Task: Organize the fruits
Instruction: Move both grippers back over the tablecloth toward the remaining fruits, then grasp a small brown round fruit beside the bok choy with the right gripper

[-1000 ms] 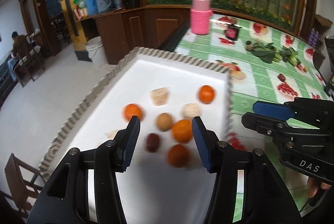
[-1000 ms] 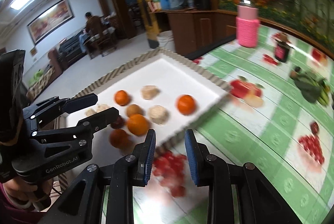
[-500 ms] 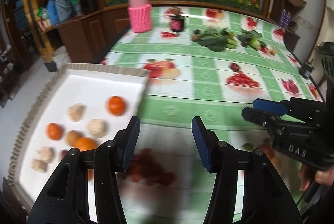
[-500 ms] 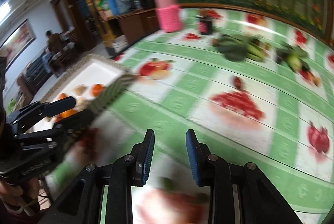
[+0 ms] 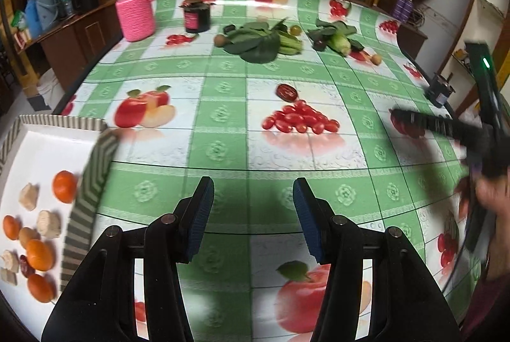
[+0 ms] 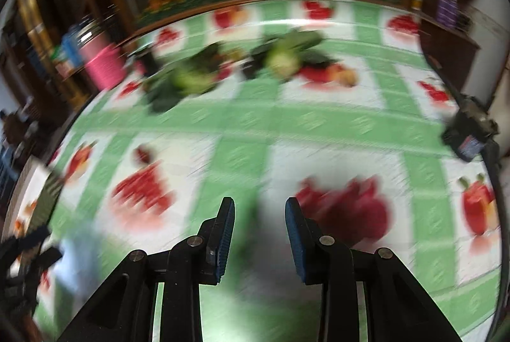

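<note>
Both claws empty, heading for loose fruit. Left claw [image 5: 253, 216] spread, nothing between pads, tilted down over tabletop [image 5: 223, 118]. Red date [image 5: 287, 92] well ahead, tray [image 5: 89, 179] of oranges at its left. Centre the date before closing. Right claw [image 6: 259, 233] just been opening, empty, view blurred.

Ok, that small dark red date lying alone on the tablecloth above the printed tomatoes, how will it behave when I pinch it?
The date looks small and oval, so it may roll or squirt sideways. Its skin looks glossy, likely slick on the shiny tablecloth.
</note>
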`<action>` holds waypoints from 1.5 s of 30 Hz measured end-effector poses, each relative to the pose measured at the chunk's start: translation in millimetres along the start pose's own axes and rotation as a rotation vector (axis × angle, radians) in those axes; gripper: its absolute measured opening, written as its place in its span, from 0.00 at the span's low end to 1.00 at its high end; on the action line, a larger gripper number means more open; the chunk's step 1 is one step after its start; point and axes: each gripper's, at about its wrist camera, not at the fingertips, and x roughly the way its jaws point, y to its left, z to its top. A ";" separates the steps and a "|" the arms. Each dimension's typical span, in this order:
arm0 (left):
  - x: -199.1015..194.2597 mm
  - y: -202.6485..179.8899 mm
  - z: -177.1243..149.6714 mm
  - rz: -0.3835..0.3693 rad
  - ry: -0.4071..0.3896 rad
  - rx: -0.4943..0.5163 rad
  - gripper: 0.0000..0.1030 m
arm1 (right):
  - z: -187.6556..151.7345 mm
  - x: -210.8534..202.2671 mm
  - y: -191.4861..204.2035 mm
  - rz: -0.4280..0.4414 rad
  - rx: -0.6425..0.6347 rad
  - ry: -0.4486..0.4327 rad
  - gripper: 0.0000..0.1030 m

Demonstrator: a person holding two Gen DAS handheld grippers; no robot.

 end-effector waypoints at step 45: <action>60.6 5.8 61.2 -0.018 0.069 -0.123 0.50 | 141.6 94.3 -121.1 -0.056 0.211 -0.004 0.33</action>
